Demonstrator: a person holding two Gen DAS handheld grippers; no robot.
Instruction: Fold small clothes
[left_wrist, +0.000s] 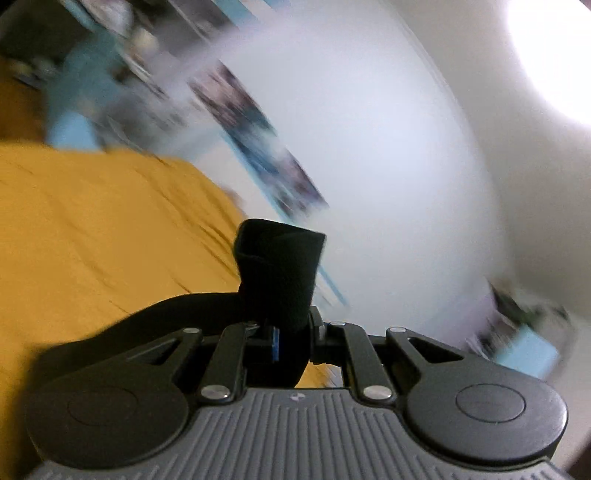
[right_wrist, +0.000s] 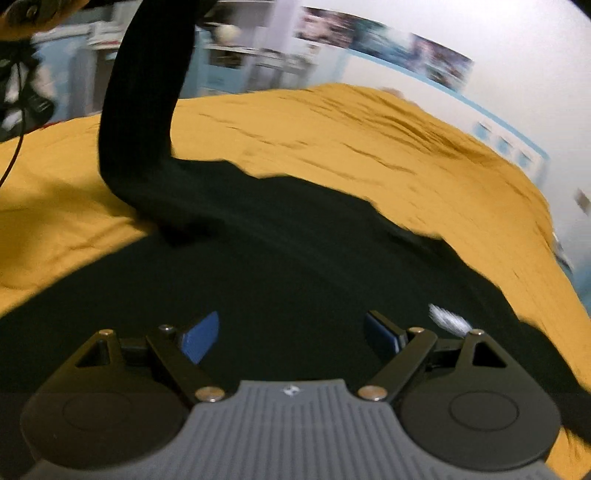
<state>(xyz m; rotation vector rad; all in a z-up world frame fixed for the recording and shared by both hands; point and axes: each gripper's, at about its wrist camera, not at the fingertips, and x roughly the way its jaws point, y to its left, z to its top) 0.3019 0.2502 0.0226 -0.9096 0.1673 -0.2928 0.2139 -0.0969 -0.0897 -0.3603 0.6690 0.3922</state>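
One black garment (right_wrist: 280, 258) lies across the mustard bedspread (right_wrist: 369, 140), a strip of it lifted at the left. The left gripper (left_wrist: 291, 332) pinches that raised end between closed fingers. The right gripper (right_wrist: 291, 332) hangs over the cloth, fingers wide apart, holding nothing.

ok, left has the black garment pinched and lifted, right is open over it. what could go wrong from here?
1. The left gripper clamps only a narrow bunched end of the black garment; a hard pull could slip it out.
2. Most of the garment lies rumpled on the yellow bedcover, with just one strip raised, so a fold now may trap creases.
3. The right gripper hangs open over the cloth; closing there may grab several layers.
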